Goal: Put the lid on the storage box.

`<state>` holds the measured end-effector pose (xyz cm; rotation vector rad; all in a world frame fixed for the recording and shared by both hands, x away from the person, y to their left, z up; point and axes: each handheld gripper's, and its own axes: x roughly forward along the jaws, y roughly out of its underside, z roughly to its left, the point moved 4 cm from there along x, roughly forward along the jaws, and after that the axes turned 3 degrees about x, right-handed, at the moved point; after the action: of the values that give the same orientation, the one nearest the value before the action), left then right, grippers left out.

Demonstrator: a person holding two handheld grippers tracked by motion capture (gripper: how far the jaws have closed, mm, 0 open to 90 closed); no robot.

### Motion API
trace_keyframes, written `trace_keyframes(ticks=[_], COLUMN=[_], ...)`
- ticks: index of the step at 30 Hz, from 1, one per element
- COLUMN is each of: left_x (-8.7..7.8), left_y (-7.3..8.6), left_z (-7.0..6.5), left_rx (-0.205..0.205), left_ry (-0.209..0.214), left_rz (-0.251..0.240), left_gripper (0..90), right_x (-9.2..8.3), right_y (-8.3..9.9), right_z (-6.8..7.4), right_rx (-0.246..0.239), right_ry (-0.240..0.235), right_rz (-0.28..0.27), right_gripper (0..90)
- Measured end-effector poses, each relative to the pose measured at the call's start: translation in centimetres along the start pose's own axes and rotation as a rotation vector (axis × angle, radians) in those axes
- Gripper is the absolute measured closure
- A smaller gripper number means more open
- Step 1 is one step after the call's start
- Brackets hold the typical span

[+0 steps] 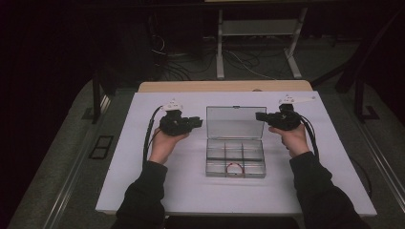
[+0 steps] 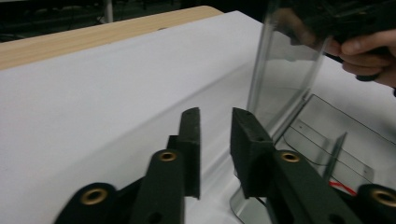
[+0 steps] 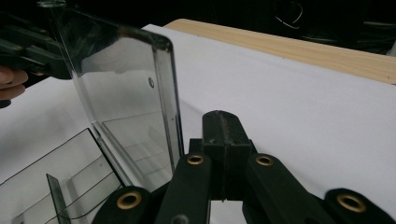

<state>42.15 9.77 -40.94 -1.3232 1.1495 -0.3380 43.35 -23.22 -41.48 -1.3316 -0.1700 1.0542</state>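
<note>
Clear plastic compartment box (image 1: 235, 157), flat lid (image 1: 236, 122) upright on white sheet (image 1: 157, 191)

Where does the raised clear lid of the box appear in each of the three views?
High view: lid at centre, standing behind the compartments.
Left gripper view: lid upper right, upright.
Right gripper view: lid upper left, upright.
Shared landmark: the wooden table edge beyond the white surface.

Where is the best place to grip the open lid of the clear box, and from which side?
Probably the lid at its free top edge. It stands upright, hinged at the bottom to the box. Come from above, one of the fingers on each face. The left gripper, fingers slightly apart, is beside its left edge.
</note>
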Motion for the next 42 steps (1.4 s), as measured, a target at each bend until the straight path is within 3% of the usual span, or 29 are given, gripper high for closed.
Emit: trace_keyframes(ticks=[2,6,11,17,23,31,42], left_x=[0.0,0.4,0.5,0.4,0.2,-1.0,-1.6], left_y=[-0.1,-0.7,-1.3,-1.3,-1.3,-0.8,-0.3], left_z=[-0.5,-1.6,-2.5,-2.8,-3.1,-3.8,-4.8], left_rx=[0.028,0.062,0.093,0.112,0.118,0.115,0.116], left_ry=[0.021,0.062,0.083,0.083,0.084,0.087,0.076], left_rz=[0.003,-0.031,-0.080,-0.087,-0.085,-0.084,-0.082], left_gripper=[65.2,62.3,68.7,76.9,78.2,80.1,79.6], right_x=[-0.1,-0.3,-0.5,-0.8,-1.3,-4.0,-6.9], right_y=[0.0,0.0,0.0,0.0,0.0,0.6,3.7], right_z=[0.1,0.4,0.7,1.0,0.9,0.8,1.9], right_rx=[-0.003,-0.008,-0.019,-0.026,-0.039,-0.061,-0.081], right_ry=[-0.001,-0.006,-0.009,-0.012,0.009,0.031,0.028], right_rz=[0.000,0.003,0.008,0.007,0.007,0.027,0.092], right_gripper=[89.3,89.3,89.3,89.3,89.3,89.3,89.3])
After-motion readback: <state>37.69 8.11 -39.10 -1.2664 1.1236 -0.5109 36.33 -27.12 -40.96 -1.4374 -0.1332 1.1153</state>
